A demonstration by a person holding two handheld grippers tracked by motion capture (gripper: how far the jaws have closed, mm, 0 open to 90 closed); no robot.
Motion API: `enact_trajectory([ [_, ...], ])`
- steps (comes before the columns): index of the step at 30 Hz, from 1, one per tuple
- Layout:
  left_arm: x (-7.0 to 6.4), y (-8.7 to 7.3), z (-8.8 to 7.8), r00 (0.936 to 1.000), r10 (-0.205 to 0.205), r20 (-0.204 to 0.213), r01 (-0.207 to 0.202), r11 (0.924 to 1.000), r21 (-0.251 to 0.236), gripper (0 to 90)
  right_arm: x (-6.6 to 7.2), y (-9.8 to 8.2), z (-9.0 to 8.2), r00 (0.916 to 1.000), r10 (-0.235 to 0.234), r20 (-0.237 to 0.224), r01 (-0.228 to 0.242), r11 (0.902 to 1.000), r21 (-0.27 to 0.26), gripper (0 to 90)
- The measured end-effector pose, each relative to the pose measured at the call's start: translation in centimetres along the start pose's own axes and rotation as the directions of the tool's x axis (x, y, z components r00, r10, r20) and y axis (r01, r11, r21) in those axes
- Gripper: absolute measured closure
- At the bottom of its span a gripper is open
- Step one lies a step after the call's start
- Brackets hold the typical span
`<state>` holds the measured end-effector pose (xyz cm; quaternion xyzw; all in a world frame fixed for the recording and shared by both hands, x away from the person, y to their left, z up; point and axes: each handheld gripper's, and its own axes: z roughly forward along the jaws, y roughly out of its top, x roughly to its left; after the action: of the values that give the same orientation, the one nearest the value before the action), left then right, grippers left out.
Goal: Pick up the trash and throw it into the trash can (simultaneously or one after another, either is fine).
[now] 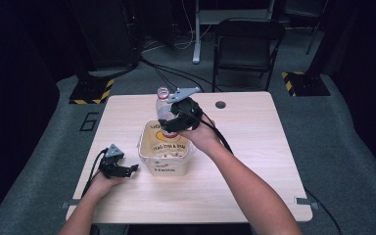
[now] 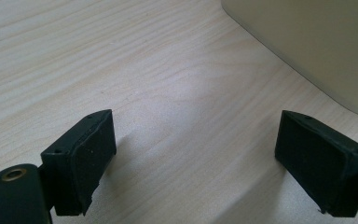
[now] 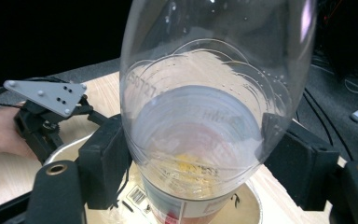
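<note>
A clear plastic bottle with a pink cap stands cap-up over a cream plastic tub in the middle of the table. My right gripper is shut on the bottle's body. In the right gripper view the two black pads press on either side of the bottle, whose lower end with a label reaches down to the tub. My left gripper rests on the table left of the tub, open with nothing between its fingers. The left gripper view has it over bare wood, next to the tub wall.
The light wooden table has a round cable hole at the far side. A black folding chair and a desk leg stand on the grey floor beyond it. Cables trail from both grippers.
</note>
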<state>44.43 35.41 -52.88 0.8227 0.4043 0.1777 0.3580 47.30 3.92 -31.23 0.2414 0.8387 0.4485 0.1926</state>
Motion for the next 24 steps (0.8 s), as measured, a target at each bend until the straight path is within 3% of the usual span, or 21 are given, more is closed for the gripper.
enact_trajectory([
  [24, 0.0, 0.0, 0.0, 1.0, 0.002, 0.002, -0.002, 1.0, -0.001, 12.1, 0.0, -2.4, 2.5, 0.9994, 0.028, 0.022, -0.029, 0.9989, 0.038, 25.6],
])
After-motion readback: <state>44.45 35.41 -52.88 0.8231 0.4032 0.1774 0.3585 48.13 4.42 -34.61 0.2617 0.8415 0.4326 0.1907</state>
